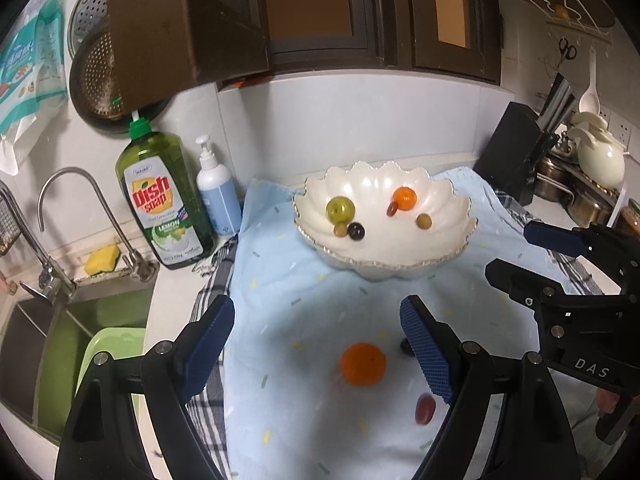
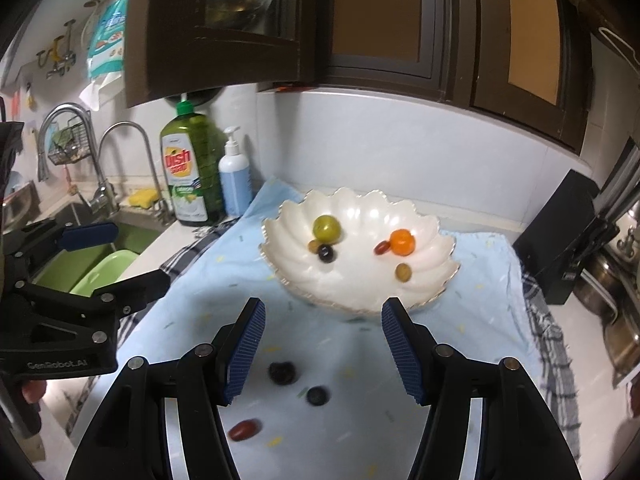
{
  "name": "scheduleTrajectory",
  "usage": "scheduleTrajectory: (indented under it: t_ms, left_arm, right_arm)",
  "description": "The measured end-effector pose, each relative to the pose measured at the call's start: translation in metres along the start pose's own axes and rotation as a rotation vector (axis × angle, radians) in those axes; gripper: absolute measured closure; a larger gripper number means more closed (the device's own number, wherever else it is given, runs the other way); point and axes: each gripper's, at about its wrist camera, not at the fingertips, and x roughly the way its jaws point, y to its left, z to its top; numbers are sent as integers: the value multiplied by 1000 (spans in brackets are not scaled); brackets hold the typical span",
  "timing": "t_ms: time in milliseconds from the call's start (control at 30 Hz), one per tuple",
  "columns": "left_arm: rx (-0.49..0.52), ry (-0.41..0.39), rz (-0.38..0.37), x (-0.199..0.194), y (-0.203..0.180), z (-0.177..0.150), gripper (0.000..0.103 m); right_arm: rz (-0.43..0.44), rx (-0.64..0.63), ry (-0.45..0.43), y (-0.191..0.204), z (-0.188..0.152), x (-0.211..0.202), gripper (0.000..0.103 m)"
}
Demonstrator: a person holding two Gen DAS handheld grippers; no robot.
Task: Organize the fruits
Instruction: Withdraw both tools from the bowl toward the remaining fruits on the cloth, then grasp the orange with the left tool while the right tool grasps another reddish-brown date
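While the left gripper (image 1: 316, 344) gapes empty over an orange (image 1: 363, 364) at lower centre, only the right gripper (image 2: 322, 346), likewise wide, shows two dark grapes (image 2: 282, 372).

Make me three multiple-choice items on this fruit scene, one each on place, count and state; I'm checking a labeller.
1. Where does the large orange fruit outside the bowl lie?
A. in the sink
B. on the light blue cloth
C. on the knife block

2. How many fruits lie in the white scalloped bowl?
A. six
B. two
C. ten

3. How do the left gripper and right gripper stand?
A. both clamped on fruit
B. one holds the bowl
C. both open and empty

Answers:
1 B, it rests on the cloth between the left gripper's fingers in view.
2 A, a green, an orange and four small ones show.
3 C, only cloth shows between each pair of pads.
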Motion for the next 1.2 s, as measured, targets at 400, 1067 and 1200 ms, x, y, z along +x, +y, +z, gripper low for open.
scheduleTrajectory:
  t_ms: [400,1067,1200]
  left_arm:
    - [68,15,-42,3,5,-39,19]
    - [284,-3,-109,27,-6,-81,22]
    - [310,17,-135,40,-7,-86,24]
  right_arm:
    - [33,-14,52,32,-38,-4,41]
    - [30,-14,157,61,-92,14,41]
    - [31,-8,170,64,-99,21,42]
